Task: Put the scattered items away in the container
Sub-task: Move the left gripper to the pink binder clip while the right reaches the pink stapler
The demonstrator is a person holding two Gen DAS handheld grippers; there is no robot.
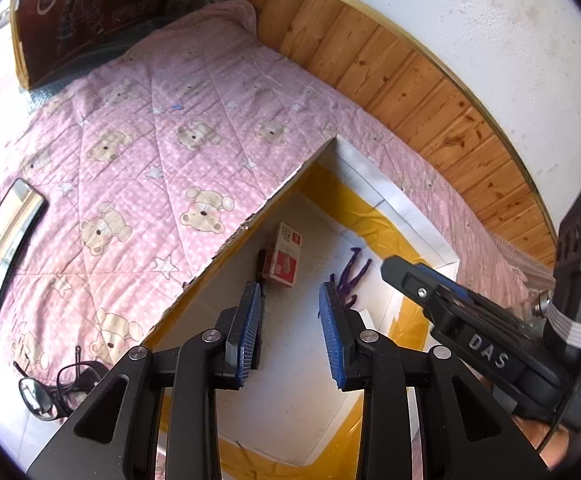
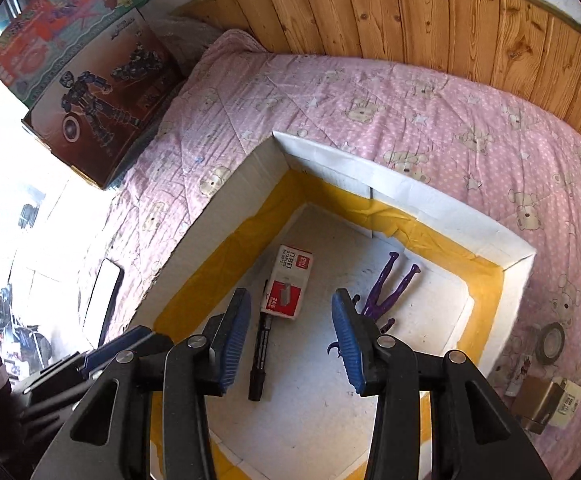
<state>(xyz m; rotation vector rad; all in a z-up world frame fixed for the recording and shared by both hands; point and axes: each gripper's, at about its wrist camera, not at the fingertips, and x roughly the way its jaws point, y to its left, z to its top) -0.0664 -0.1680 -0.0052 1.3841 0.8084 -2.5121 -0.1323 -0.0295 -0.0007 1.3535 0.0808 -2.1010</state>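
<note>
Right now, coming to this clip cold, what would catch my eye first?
The white box with yellow tape inside sits on the pink teddy-bear quilt, and both open tongs, left and right, hang over it. On its floor lie a red-and-white staple box, a black pen beside it and a purple figure. Still out on the quilt: a phone, glasses and a tape roll.

left tool [image 1: 288, 330] jaws parted and empty, right tool [image 2: 290, 340] likewise, angled downward
</note>
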